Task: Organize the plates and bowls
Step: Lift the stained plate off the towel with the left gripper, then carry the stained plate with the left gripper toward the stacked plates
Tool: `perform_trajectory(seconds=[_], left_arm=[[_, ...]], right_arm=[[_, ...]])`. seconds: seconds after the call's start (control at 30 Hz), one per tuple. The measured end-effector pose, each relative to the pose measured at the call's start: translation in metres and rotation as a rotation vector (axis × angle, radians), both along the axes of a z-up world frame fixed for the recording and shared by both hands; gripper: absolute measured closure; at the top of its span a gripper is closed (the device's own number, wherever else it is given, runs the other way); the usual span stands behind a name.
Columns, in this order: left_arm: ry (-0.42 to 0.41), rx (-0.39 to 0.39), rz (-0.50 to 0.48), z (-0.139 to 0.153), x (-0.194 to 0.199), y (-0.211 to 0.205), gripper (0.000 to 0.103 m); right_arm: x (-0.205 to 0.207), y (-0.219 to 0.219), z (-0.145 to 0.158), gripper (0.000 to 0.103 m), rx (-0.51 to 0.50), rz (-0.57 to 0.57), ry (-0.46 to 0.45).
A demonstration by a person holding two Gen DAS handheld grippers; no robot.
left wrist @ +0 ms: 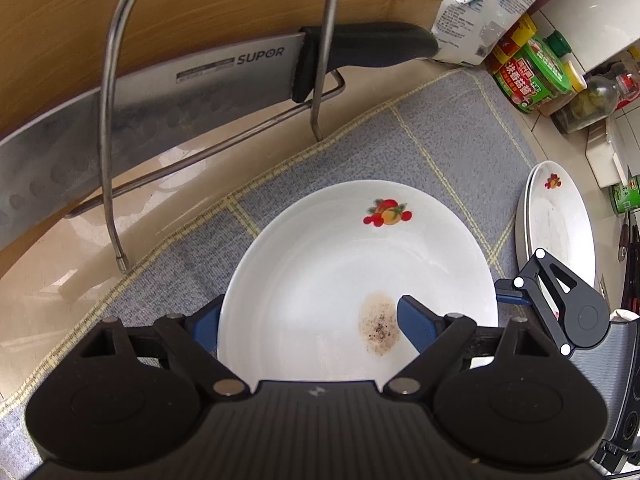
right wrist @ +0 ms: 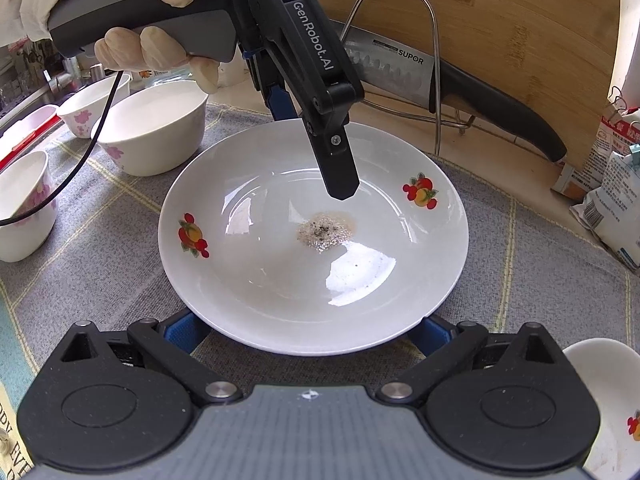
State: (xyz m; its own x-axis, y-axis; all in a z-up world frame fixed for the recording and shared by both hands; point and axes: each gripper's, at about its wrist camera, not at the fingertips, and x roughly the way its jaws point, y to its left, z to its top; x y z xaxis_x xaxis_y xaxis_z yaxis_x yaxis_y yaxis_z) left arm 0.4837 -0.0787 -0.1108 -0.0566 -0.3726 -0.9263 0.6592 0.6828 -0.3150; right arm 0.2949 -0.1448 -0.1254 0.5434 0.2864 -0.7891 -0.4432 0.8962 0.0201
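A white plate (left wrist: 340, 264) (right wrist: 280, 280) with fruit decals and a brown stain lies on the grey checked mat (left wrist: 440, 140). My left gripper (left wrist: 312, 320) (right wrist: 310, 148) is open and straddles the plate's rim: one finger (left wrist: 416, 320) hovers over the inside near the stain, the other (left wrist: 206, 322) sits outside the rim. My right gripper (right wrist: 308, 332) is open wide at the opposite side, both blue fingertips tucked under the plate's edge. Its blue finger (left wrist: 510, 299) shows at the rim in the left wrist view. A gloved hand (right wrist: 160, 44) holds the left gripper.
More fruit-decal plates (left wrist: 556, 216) (right wrist: 608, 400) lie at the mat's edge. Three flower-patterned bowls (right wrist: 152, 128) (right wrist: 92, 108) (right wrist: 24, 204) stand beside the plate. A large knife (left wrist: 160, 100) rests in a wire rack (left wrist: 108, 120) against a wooden board (right wrist: 500, 12). Packets and jars (left wrist: 532, 72) crowd the corner.
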Motion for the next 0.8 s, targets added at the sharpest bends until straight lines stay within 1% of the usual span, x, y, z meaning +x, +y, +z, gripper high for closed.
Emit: perform_trajectory(seconds=[0.43, 0.8], left_arm=[[-0.005, -0.007, -0.01, -0.0008, -0.0009, -0.0004, 0.014], [-0.015, -0.032, -0.003, 0.0085, -0.0067, 0.0058, 0.014]], right_arm=[[-0.0008, -0.0018, 0.0026, 0.0, -0.002, -0.011, -0.011], [-0.0042, -0.0026, 0.009, 0.0, -0.006, -0.014, -0.018]])
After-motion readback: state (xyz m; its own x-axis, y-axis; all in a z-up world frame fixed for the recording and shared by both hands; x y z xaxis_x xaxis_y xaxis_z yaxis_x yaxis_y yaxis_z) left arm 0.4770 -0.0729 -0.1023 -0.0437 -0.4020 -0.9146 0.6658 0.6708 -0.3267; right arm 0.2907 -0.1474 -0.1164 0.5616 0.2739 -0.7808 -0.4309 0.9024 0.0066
